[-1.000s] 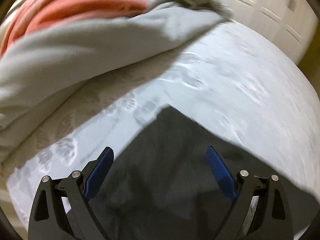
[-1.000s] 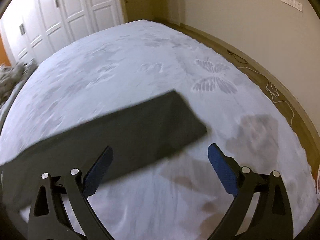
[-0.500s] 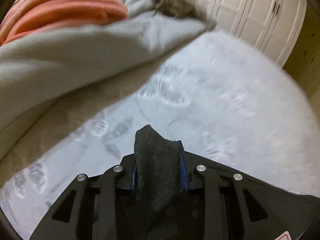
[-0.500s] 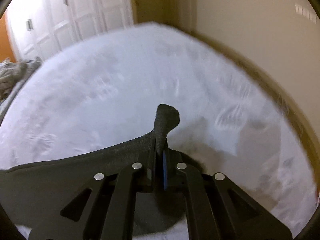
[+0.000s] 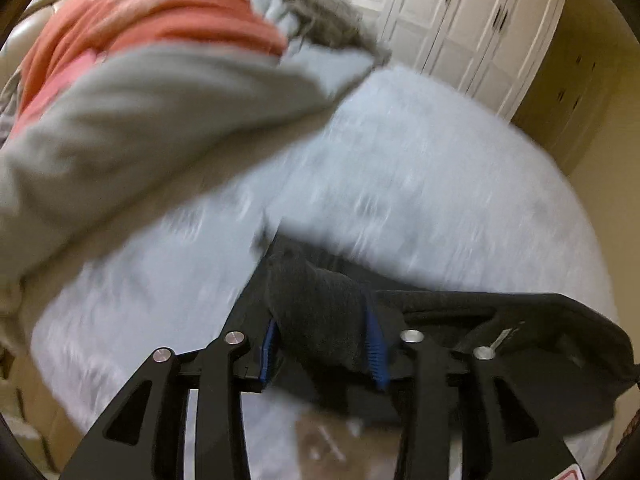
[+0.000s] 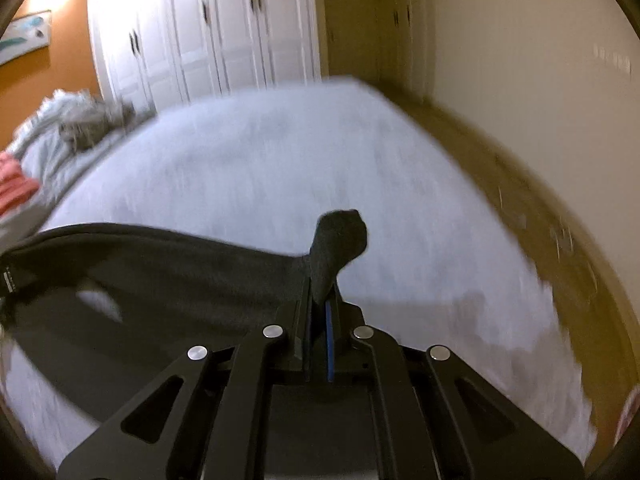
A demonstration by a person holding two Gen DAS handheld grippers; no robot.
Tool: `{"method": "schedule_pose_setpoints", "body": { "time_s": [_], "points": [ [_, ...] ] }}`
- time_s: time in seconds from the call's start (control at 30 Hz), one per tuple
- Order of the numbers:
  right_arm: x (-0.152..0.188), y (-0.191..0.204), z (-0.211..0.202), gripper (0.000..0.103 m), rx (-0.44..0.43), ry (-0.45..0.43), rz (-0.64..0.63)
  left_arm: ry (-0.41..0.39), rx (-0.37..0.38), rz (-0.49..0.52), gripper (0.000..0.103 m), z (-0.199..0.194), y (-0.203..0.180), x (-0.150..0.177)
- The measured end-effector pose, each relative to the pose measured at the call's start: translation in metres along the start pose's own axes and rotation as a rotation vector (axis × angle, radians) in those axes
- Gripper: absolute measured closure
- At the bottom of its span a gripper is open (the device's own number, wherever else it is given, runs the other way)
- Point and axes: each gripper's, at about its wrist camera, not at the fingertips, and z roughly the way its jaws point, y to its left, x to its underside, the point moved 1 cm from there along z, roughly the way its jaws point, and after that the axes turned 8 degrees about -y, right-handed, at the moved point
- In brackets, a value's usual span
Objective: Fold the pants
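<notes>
White bed [image 6: 280, 168] below, dark pants [image 6: 168, 272] stretched across. Left hand-held gripper [image 5: 322, 340] pinches a bunched corner, jaws easing wider. Right hand-held gripper [image 6: 320, 320] pinches the other, also loosening.

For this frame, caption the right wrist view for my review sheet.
Right gripper pinches dark pants above the pale bed.

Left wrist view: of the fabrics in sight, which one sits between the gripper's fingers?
The dark charcoal pants, bunched between the left gripper as its jaws open; the grey blanket and coral striped cloth lie apart behind.
</notes>
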Motion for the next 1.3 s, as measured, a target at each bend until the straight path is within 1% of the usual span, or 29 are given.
{"method": "schedule_pose_setpoints", "body": {
  "time_s": [0.03, 0.07, 0.13, 0.17, 0.2, 0.3, 0.37, 0.43, 0.5, 0.53, 0.57, 0.6, 0.63, 0.67, 0.7, 0.73, 0.77, 0.87, 0.9, 0.93, 0.97, 1.0, 1.03, 1.07, 1.1, 1.13, 1.17, 1.2, 1.3],
  "points": [
    [0.011, -0.004, -0.002, 0.092, 0.028, 0.025, -0.001, 0.021, -0.009, -0.031, 0.053, -0.001, 0.007, 0.014],
    [0.019, -0.007, -0.007, 0.088, 0.052, 0.034, 0.001, 0.025, -0.001, -0.073, 0.052, -0.005, 0.013, 0.022],
    [0.029, -0.015, -0.026, 0.071, 0.072, 0.020, 0.049, 0.023, 0.063, -0.203, 0.049, -0.014, 0.021, 0.033],
    [0.030, -0.016, -0.034, 0.051, 0.071, 0.008, 0.077, 0.016, 0.071, -0.255, 0.043, -0.017, 0.024, 0.034],
    [0.027, -0.015, -0.045, 0.042, 0.070, -0.023, 0.100, 0.012, 0.074, -0.291, 0.040, -0.019, 0.025, 0.033],
    [0.017, -0.001, -0.063, 0.038, 0.004, -0.043, 0.173, 0.003, 0.123, -0.421, 0.033, -0.022, 0.020, 0.030],
    [0.013, 0.005, -0.066, 0.033, -0.019, -0.040, 0.253, 0.018, 0.130, -0.536, 0.016, -0.019, 0.019, 0.032],
    [0.022, 0.007, -0.067, 0.026, -0.064, -0.039, 0.336, 0.078, 0.139, -0.673, 0.016, -0.010, 0.026, 0.046],
    [0.034, 0.007, -0.057, 0.023, -0.086, -0.018, 0.404, 0.142, 0.208, -0.748, 0.016, 0.010, 0.021, 0.056],
    [0.040, 0.008, -0.044, 0.023, -0.062, 0.037, 0.414, 0.156, 0.222, -0.743, 0.019, 0.019, 0.018, 0.057],
    [0.046, 0.008, -0.038, 0.023, -0.042, 0.072, 0.419, 0.170, 0.221, -0.721, 0.031, 0.024, 0.014, 0.057],
    [0.048, 0.008, -0.026, 0.023, -0.032, 0.115, 0.427, 0.177, 0.217, -0.691, 0.038, 0.028, 0.011, 0.055],
    [0.048, 0.007, -0.019, 0.023, -0.031, 0.133, 0.436, 0.173, 0.219, -0.656, 0.052, 0.030, 0.009, 0.051],
    [0.046, 0.005, -0.014, 0.023, -0.029, 0.137, 0.446, 0.158, 0.217, -0.619, 0.069, 0.028, 0.008, 0.045],
    [0.041, 0.003, -0.011, 0.023, -0.030, 0.119, 0.464, 0.142, 0.205, -0.593, 0.076, 0.028, 0.008, 0.040],
    [0.035, 0.002, -0.010, 0.023, -0.043, 0.096, 0.485, 0.121, 0.204, -0.578, 0.089, 0.027, 0.008, 0.034],
    [0.031, 0.001, -0.008, 0.023, -0.056, 0.084, 0.500, 0.110, 0.214, -0.573, 0.097, 0.027, 0.008, 0.030],
    [0.016, 0.007, 0.011, 0.023, -0.094, 0.080, 0.518, 0.100, 0.215, -0.550, 0.099, 0.031, 0.005, 0.026],
    [0.013, 0.010, 0.023, 0.030, -0.084, 0.087, 0.508, 0.106, 0.210, -0.532, 0.100, 0.033, 0.000, 0.024],
    [0.012, 0.012, 0.034, 0.048, -0.070, 0.094, 0.499, 0.108, 0.208, -0.514, 0.101, 0.035, -0.002, 0.024],
    [0.011, 0.013, 0.044, 0.102, -0.071, 0.116, 0.498, 0.102, 0.199, -0.496, 0.101, 0.034, -0.004, 0.022],
    [0.011, 0.011, 0.037, 0.101, -0.088, 0.087, 0.530, 0.090, 0.196, -0.477, 0.101, 0.033, -0.009, 0.019],
    [0.004, 0.010, 0.023, 0.101, -0.126, 0.026, 0.553, 0.068, 0.202, -0.463, 0.101, 0.030, -0.010, 0.016],
    [-0.007, 0.011, -0.003, 0.101, -0.191, -0.056, 0.553, 0.051, 0.208, -0.454, 0.101, 0.027, -0.007, 0.014],
    [-0.010, 0.013, -0.022, 0.101, -0.225, -0.115, 0.535, 0.037, 0.213, -0.445, 0.101, 0.020, -0.004, 0.016],
    [-0.010, 0.015, -0.045, 0.101, -0.233, -0.170, 0.491, 0.030, 0.213, -0.435, 0.101, 0.016, -0.001, 0.018],
    [0.000, 0.013, -0.051, 0.101, -0.180, -0.162, 0.457, 0.034, 0.208, -0.427, 0.101, 0.016, -0.002, 0.018],
    [0.012, 0.009, -0.042, 0.100, -0.121, -0.093, 0.441, 0.043, 0.196, -0.417, 0.101, 0.017, -0.001, 0.020],
    [0.055, -0.009, 0.012, 0.100, -0.017, 0.254, 0.469, 0.082, 0.145, -0.383, 0.101, 0.025, 0.001, 0.023]
  ]
}}
